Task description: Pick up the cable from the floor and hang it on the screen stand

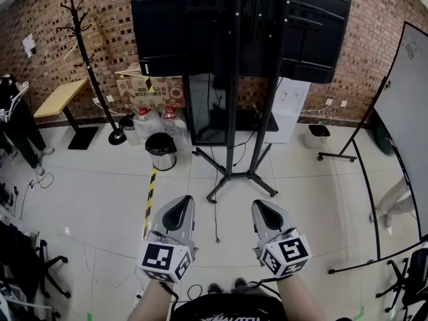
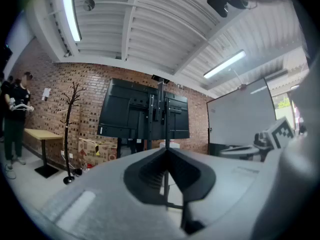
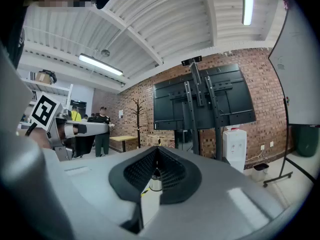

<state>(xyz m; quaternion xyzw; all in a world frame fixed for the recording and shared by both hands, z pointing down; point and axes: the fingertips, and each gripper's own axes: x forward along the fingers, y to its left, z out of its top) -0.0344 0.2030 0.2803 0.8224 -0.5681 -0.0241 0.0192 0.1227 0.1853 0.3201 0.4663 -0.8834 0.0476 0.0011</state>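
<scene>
The screen stand (image 1: 232, 132) carries a large black screen (image 1: 241, 25), seen from behind, and stands straight ahead on the tiled floor. A thin dark cable (image 1: 215, 223) lies on the tiles, running from the stand's feet toward me between the two grippers. My left gripper (image 1: 182, 201) and right gripper (image 1: 262, 205) are held side by side in front of me, well above the floor and short of the stand. Both are shut with nothing between their jaws. The stand also shows ahead in the left gripper view (image 2: 162, 114) and the right gripper view (image 3: 200, 101).
A black bin (image 1: 161, 150) and water bottles (image 1: 148, 122) stand left of the stand, with a coat rack (image 1: 87, 59) and table (image 1: 60, 97) farther left. A whiteboard on wheels (image 1: 404, 119) fills the right. Yellow-black tape (image 1: 150, 192) marks the floor. Chairs (image 1: 27, 266) crowd the near left.
</scene>
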